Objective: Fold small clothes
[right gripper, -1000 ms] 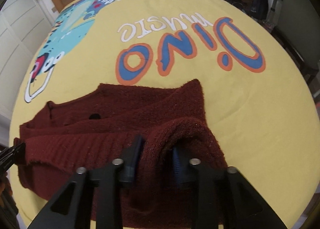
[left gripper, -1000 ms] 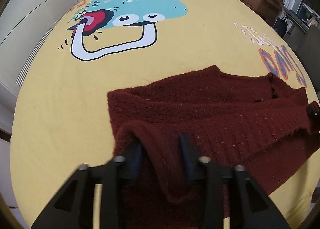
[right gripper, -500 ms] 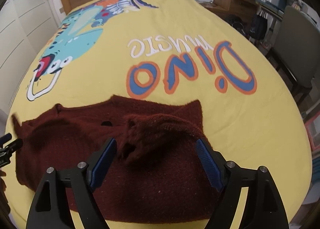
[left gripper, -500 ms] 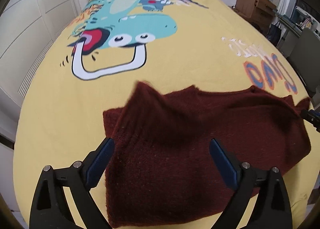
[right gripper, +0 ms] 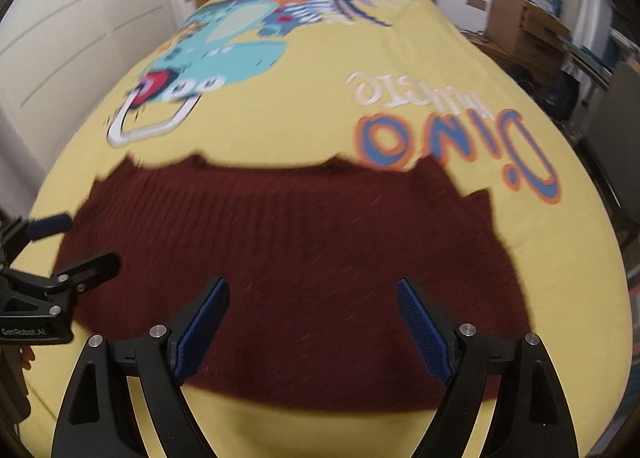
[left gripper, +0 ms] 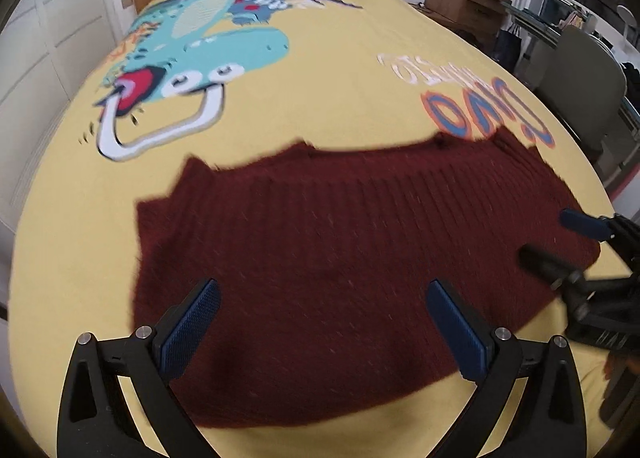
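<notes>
Your left gripper (left gripper: 320, 322) has its blue-padded fingers (left gripper: 190, 324) spread wide with nothing between them, hanging above the near-left part of the dark red knitted sweater (left gripper: 340, 250); your right gripper (right gripper: 312, 318) is spread just as wide, also empty, above the near-right part of the same garment. The sweater lies flat across the near end of the yellow dinosaur bedspread (left gripper: 320, 98), its ribbed band running side to side and its far edge just touching the blue and orange lettering (right gripper: 452, 146). Judge it as soft, thick and limp: light enough for one pinch to lift, but it will sag and drag unless both ends rise together. The fuzzy knit should grip well against the textured pads, so slipping is unlikely; stretching the ribbing is the likelier fault. For the next fold, take hold at the near corners or the side edges, pinching through both layers rather than the top one alone. Motion blur hides the exact hem line.
</notes>
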Available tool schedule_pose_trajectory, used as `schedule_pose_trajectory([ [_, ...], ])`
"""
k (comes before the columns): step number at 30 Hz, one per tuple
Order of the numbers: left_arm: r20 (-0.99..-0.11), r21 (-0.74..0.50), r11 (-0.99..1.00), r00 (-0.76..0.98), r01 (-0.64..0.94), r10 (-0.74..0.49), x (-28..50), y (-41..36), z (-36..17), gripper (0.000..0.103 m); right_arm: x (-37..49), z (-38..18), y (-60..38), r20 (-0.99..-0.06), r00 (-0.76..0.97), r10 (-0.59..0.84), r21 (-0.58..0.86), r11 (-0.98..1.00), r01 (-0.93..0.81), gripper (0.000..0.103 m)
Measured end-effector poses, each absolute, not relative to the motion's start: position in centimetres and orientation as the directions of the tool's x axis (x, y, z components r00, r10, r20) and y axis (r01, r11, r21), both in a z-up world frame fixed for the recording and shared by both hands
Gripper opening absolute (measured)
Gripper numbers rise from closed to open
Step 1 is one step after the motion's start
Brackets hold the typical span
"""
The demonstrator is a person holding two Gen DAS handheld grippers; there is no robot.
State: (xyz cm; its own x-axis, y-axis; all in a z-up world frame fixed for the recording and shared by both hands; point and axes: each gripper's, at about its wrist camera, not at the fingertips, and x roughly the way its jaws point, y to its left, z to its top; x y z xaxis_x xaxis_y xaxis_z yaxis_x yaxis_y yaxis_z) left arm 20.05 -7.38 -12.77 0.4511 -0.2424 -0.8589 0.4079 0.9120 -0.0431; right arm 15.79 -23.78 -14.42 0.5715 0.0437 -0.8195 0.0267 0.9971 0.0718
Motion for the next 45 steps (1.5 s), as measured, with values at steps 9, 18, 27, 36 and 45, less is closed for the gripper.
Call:
schedule_pose_trajectory([
  [9, -0.900, -0.039, 0.932, 0.392, 0.361, -0.189, 19.2, -6.0, -18.4, 0.102, 13.9, -20.5, -22.4, -0.849, 0.527, 0.023, 0.020, 1.000, -0.011, 0.087],
  [18, -0.889, 0.000, 0.948, 0.434, 0.317, -0.145, 19.7, -2.2, -18.0, 0.102, 13.4, -20.4, -26.9, -0.844, 0.535, -0.030, 0.001, 0.998, 0.059, 0.087],
  [27, -0.896, -0.038, 0.960, 0.416, 0.276, -0.155, 19.9, 0.2, -19.8, 0.102, 12.5, -21.5, -30.3, -0.851, 0.525, -0.012, 0.065, 0.990, 0.128, 0.089],
  [36, -0.900, -0.059, 0.964, 0.404, 0.258, -0.163, 20.1, 0.7, -19.7, 0.102, 12.8, -22.9, -29.6, -0.843, 0.538, -0.026, 0.053, 0.990, 0.131, 0.102],
  [45, -0.903, -0.129, 0.967, 0.378, 0.220, -0.206, 20.6, 2.2, -15.2, 0.102, 12.1, -19.4, -28.7, -0.855, 0.518, -0.029, 0.036, 0.993, 0.114, 0.102],
])
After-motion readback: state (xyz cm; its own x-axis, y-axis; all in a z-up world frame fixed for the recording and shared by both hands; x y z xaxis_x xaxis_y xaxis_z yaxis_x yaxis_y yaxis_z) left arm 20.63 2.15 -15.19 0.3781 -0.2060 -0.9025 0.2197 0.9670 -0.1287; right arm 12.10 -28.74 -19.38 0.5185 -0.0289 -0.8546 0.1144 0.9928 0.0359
